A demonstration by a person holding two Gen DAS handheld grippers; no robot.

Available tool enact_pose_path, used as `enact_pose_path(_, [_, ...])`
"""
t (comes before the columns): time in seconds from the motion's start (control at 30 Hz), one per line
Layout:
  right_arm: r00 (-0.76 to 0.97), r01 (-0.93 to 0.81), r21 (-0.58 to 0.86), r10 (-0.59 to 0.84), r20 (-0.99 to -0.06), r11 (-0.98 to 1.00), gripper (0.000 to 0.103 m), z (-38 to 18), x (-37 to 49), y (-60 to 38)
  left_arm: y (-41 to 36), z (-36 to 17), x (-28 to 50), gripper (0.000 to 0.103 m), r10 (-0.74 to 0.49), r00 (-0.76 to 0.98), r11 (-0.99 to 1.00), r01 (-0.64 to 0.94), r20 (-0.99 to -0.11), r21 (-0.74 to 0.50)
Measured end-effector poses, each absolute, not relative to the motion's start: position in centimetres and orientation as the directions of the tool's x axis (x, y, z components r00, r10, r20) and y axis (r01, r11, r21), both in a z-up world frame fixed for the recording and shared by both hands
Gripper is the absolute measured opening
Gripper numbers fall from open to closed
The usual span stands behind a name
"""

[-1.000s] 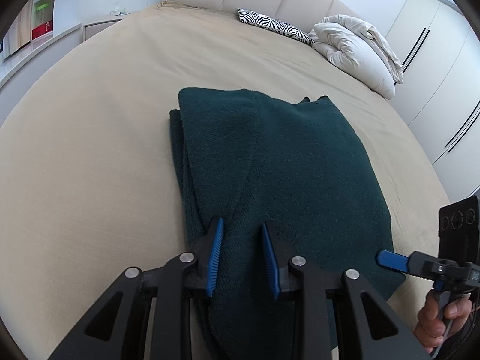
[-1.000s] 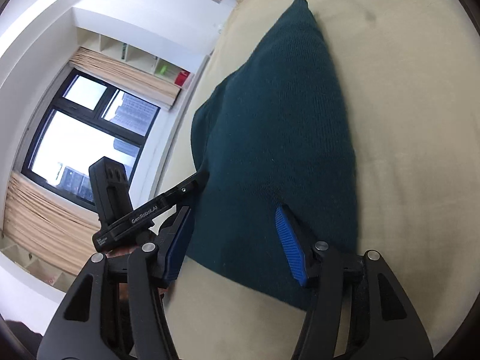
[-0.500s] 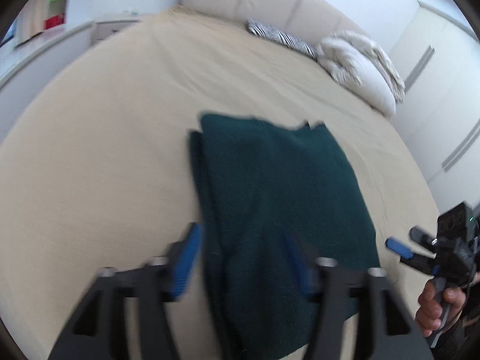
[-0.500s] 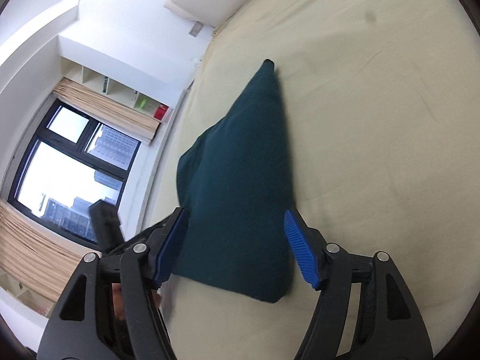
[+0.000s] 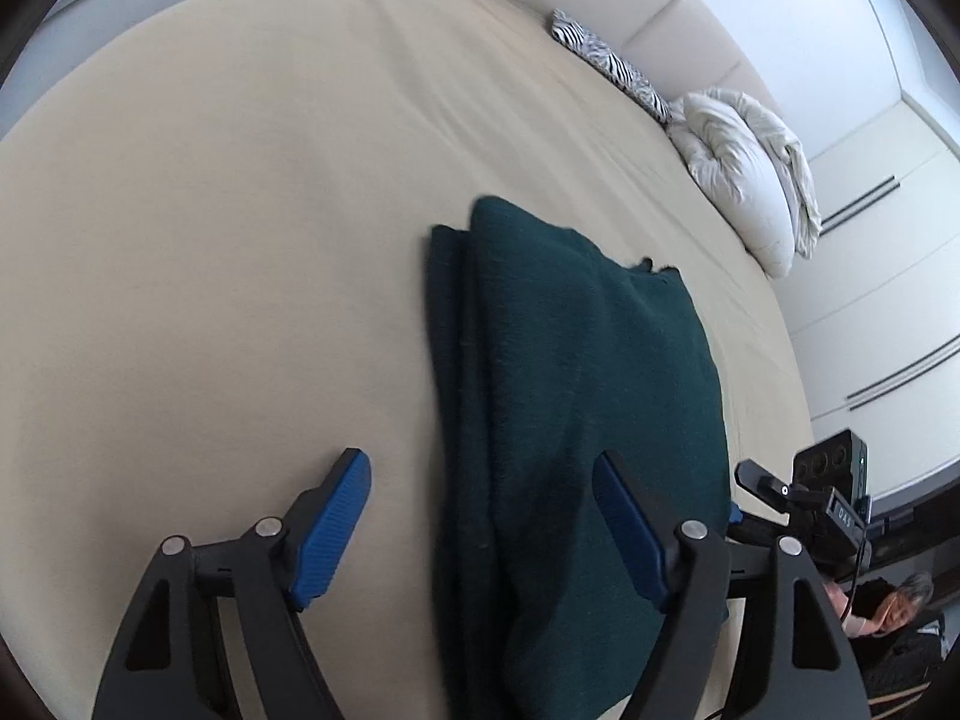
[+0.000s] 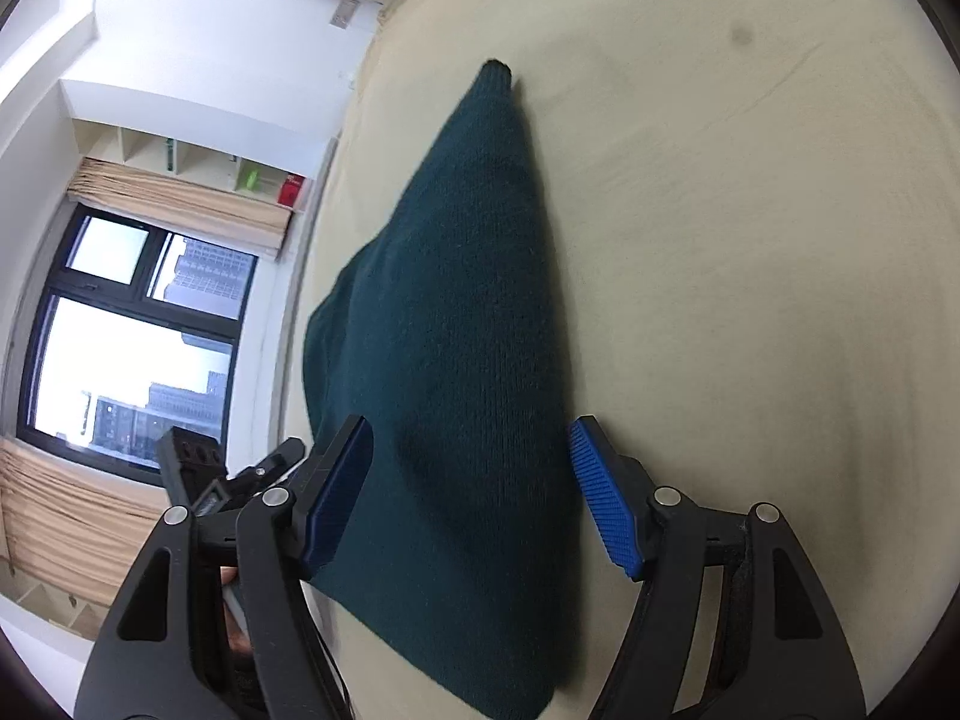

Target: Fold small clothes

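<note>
A folded dark green garment (image 5: 576, 420) is laid flat on the beige bed (image 5: 240, 240). The left gripper (image 5: 480, 528) and right gripper (image 6: 474, 492) are held wide apart above its near edge, gripping nothing. That near edge is cut off.

left gripper (image 5: 480, 525): jaws apart, tilted down | right gripper (image 6: 471, 489): jaws apart, seemingly gripping nothing

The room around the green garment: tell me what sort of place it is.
Most likely a home bedroom. The folded green garment lies on a wide bed with a padded headboard, a white duvet is bundled near the wardrobe doors, and a curtained window looks out on tall buildings.
</note>
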State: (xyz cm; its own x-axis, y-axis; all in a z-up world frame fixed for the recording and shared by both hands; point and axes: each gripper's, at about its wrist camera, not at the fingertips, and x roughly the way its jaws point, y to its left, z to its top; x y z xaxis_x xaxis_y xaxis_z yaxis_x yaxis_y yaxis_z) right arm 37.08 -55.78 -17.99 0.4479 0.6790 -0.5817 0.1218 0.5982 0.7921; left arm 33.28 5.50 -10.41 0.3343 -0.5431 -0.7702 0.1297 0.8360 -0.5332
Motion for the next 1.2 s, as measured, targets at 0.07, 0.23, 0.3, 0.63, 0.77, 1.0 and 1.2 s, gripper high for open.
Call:
enact_pose_path(0.07, [0.429,0.111,0.785,0.683,-0.591,0.609,0.069,-18.1,37.5,-55.1,4.6,-10.9,33.6,0.078,-0.521,0.305,0.852,0.133,-0.797,-0.506])
enact_pose_path(0.23, [0.411,0.118,0.797,0.702,-0.582,0.592,0.069,-18.6,38.3,-55.0,4.7,-11.2,34.4,0.074,-0.549,0.276,0.829,0.065,-0.789,-0.555])
enact_pose_path(0.3, [0.410,0.121,0.798,0.702,-0.582,0.590,0.067,-18.6,38.3,-55.0,4.3,-11.4,34.9,0.073,-0.557,0.250,0.824,0.050,-0.792,-0.564])
enact_pose_path(0.63, [0.389,0.120,0.787,0.701,-0.598,0.605,0.056,-18.8,38.4,-54.3,4.5,-12.9,36.4,0.050,-0.632,0.146,0.761,-0.069,-0.761,-0.645])
enact_pose_path(0.77, [0.383,0.113,0.724,0.642,-0.664,0.680,0.048,-17.8,38.4,-53.2,4.0,-12.4,35.9,0.035,-0.608,0.161,0.780,-0.056,-0.777,-0.623])
enact_pose_path(1.0, [0.433,0.037,0.592,0.521,-0.736,0.805,0.036,-13.2,36.4,-51.1,2.8,-9.6,33.7,0.025,-0.563,0.218,0.819,0.023,-0.797,-0.573])
enact_pose_path(1.2, [0.469,-0.028,0.607,0.547,-0.694,0.794,0.033,-8.7,31.1,-51.6,1.9,-6.4,28.2,0.025,-0.579,0.247,0.812,0.092,-0.777,-0.576])
